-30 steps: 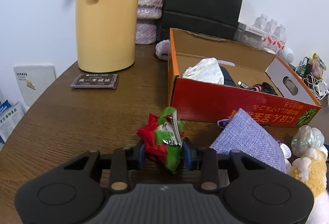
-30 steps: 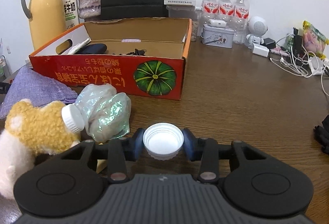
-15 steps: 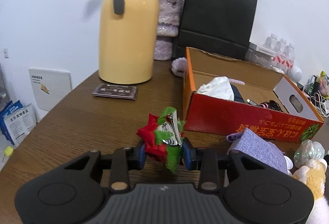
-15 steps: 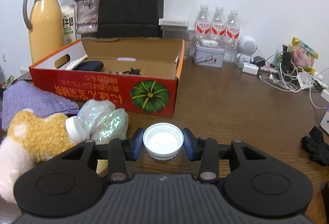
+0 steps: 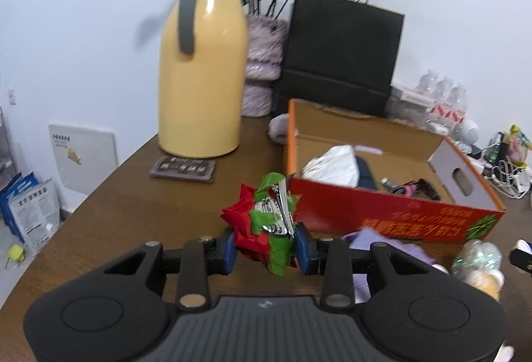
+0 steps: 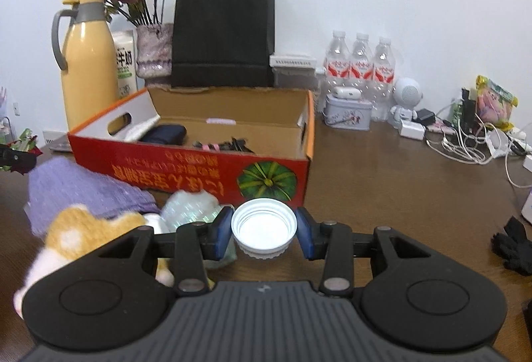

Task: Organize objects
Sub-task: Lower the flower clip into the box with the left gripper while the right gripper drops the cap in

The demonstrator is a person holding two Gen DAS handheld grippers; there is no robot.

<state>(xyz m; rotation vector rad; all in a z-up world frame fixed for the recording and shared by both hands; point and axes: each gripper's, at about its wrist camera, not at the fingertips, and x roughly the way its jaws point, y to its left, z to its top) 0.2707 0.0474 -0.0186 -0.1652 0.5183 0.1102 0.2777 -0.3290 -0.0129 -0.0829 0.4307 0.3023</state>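
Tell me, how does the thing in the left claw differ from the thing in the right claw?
The hair clip is red and green, crumpled fabric with a metal clasp; the bottle cap is plain white, round and rigid. The clip sticks up above the left gripper; the cap sits low in the right gripper, hollow side showing. Both are clamped.

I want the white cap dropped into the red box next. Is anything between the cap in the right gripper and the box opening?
Nothing visible blocks it. The right gripper holds the white cap in front of the red box; only the box's front wall lies between, so the cap must clear that. The iridescent bundle and purple pouch sit off to the left.
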